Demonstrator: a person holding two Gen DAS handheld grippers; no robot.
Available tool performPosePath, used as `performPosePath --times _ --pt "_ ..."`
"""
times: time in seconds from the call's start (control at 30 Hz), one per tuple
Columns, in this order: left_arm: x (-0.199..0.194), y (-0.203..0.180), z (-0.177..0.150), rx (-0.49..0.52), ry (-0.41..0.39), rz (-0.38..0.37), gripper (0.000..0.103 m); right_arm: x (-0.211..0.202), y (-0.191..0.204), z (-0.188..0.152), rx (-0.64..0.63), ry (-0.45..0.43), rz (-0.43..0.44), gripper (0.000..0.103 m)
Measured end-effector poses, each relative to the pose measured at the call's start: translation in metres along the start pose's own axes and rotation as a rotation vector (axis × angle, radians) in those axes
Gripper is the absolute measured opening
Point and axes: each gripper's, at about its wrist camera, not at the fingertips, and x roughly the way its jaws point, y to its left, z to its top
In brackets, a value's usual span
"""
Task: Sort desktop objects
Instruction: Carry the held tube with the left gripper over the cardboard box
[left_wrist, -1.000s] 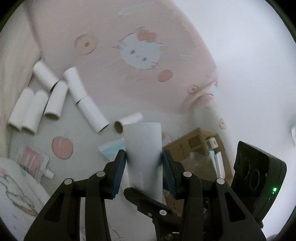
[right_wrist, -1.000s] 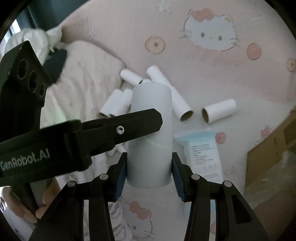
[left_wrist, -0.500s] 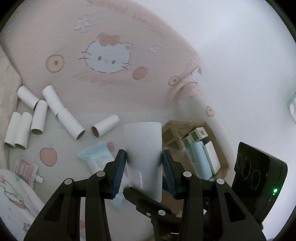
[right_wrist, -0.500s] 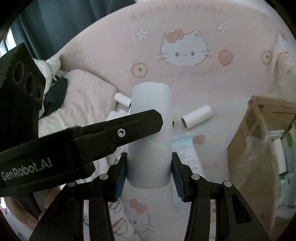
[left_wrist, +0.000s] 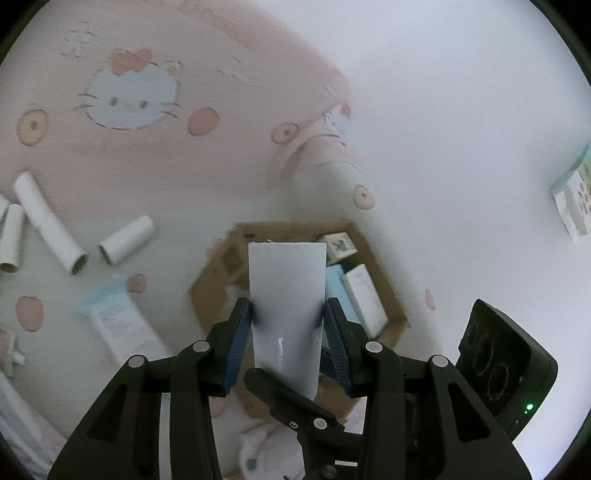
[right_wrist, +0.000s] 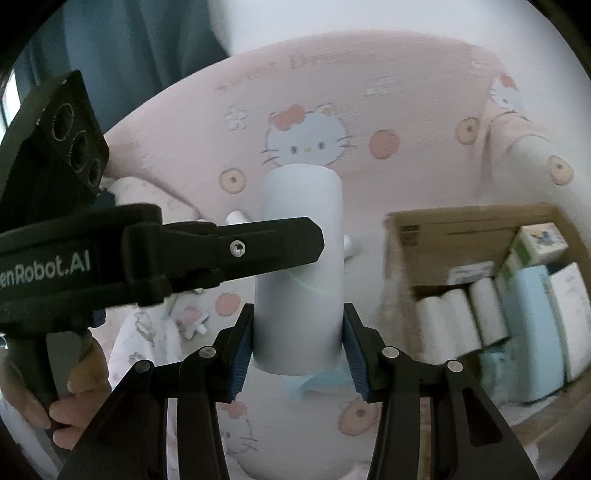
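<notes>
Left wrist view: pink cartoon-cat bedsheet (left_wrist: 147, 155) fills the upper left, blurred. On it lies an open cardboard box (left_wrist: 210, 291), seen under and behind the held tube, with small cartons and a pale blue pack inside. Right wrist view shows the same box (right_wrist: 454, 236) at right, holding several white rolls (right_wrist: 461, 317) side by side plus cartons. Dark teal curtain (right_wrist: 122, 48) at upper left of that view.

Held item: one white cardboard tube (left_wrist: 286, 314), upright, gripped by both tools at once, above the box's near edge. Left tongs (left_wrist: 288, 325) clenched on its lower part, blue pads pressed to both sides. Right tongs (right_wrist: 297, 343) likewise clenched on the tube (right_wrist: 301, 266) near its lower end; the left tool's finger crosses in front of it.

Loose tubes (left_wrist: 125, 240) remain on the bedsheet at left, lying flat. A pale blue tissue pack (left_wrist: 118, 325) lies near them. A hand (right_wrist: 74, 402) grips the left tool's handle, lower left of right wrist view.
</notes>
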Motion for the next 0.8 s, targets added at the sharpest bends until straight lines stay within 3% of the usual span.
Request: performPosePath --times 0.33,0.6,0.8 --pt "0.055 -0.058 0.012 0.152 0.086 0.012 0.044 -0.019 -0.061 0.001 0.098 0.012 -0.036 0.045" --pt "0.092 -0.064 0.028 0.109 0.171 0.008 0.044 -0.019 -0.106 0.01 0.177 0.047 -0.007 0.045" --pt "0.116 -0.068 0.033 0.106 0.234 0.079 0.044 -0.008 -0.127 0.015 0.203 0.105 0.012 0.045"
